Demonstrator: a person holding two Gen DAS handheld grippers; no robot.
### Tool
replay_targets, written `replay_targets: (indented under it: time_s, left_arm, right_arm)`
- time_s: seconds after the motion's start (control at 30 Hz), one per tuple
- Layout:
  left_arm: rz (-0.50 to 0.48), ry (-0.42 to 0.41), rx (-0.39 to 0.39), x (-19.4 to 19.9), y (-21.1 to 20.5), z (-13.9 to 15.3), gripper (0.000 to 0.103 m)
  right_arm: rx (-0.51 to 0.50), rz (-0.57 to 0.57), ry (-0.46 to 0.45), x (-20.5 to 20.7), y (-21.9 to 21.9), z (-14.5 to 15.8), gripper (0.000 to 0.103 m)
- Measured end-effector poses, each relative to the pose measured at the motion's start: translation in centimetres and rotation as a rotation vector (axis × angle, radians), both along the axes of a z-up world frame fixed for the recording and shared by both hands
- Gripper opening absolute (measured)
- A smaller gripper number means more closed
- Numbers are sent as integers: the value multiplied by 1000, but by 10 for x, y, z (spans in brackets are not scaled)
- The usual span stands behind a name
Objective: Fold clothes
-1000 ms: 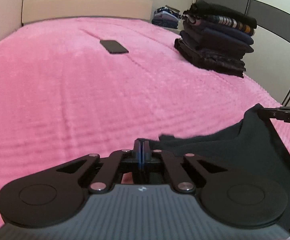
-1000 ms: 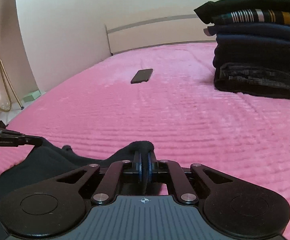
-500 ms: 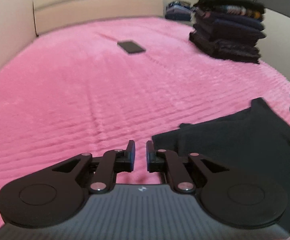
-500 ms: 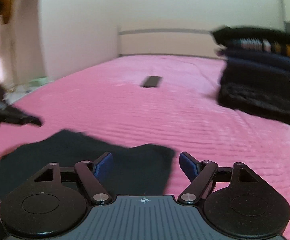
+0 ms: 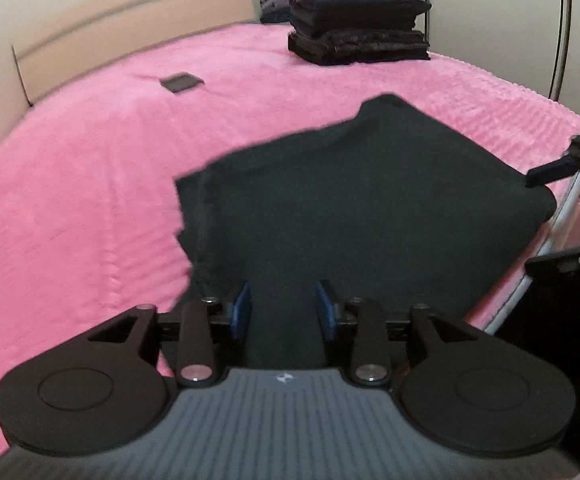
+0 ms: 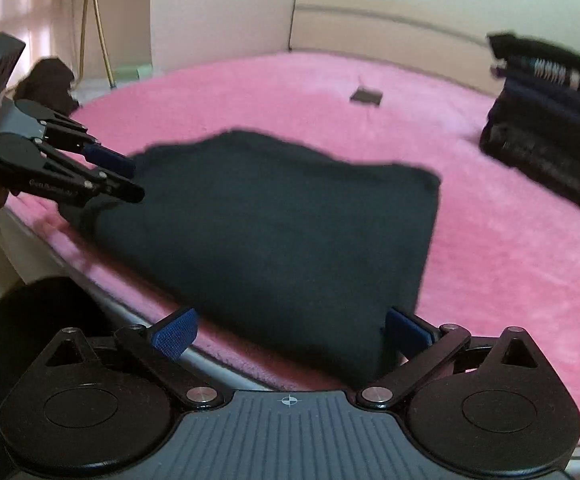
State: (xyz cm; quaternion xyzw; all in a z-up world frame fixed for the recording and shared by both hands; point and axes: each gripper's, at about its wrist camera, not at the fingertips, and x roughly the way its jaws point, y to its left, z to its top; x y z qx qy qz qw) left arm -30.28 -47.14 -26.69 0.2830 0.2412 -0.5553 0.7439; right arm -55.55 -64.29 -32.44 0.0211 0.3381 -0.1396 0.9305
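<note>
Pink fleece covers the bed (image 5: pixel 90 184), and a dark folded garment (image 5: pixel 353 208) lies flat on it near the bed's edge. In the left wrist view, the left gripper (image 5: pixel 283 310) hangs just above the garment's near edge with its blue pads spread apart, holding nothing. The right gripper (image 5: pixel 557 216) enters from the right side, its fingers also parted, beside the garment's right corner. A stack of folded clothes (image 5: pixel 357 12) stands well behind, and a phone (image 5: pixel 182 82) lies apart on the bed.

In the right wrist view, the right gripper (image 6: pixel 290 330) is wide open over the garment's (image 6: pixel 274 232) near edge. The left gripper (image 6: pixel 118 176) reaches in at the garment's left corner, fingers separated. The stack (image 6: pixel 549 120) sits at far right, the phone (image 6: pixel 365 97) beyond.
</note>
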Motion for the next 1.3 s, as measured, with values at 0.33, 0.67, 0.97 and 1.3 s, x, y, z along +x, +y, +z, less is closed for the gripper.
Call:
replay_targets:
  time_s: [0.33, 0.67, 0.97, 1.3]
  left_arm:
    - [-342, -462, 67, -78, 40, -13, 72]
    - [-434, -710, 186, -99, 8, -48, 73]
    - [-486, -863, 321, -88, -12, -70, 24]
    - [-365, -537, 251, -60, -30, -25, 20]
  right_arm:
    - [-457, 269, 176, 11, 53, -20, 89]
    - [-527, 348, 249, 44, 47, -44, 30]
    - [-515, 321, 175, 29, 41, -26, 25]
    - [-765, 364, 300, 31, 53, -71, 34]
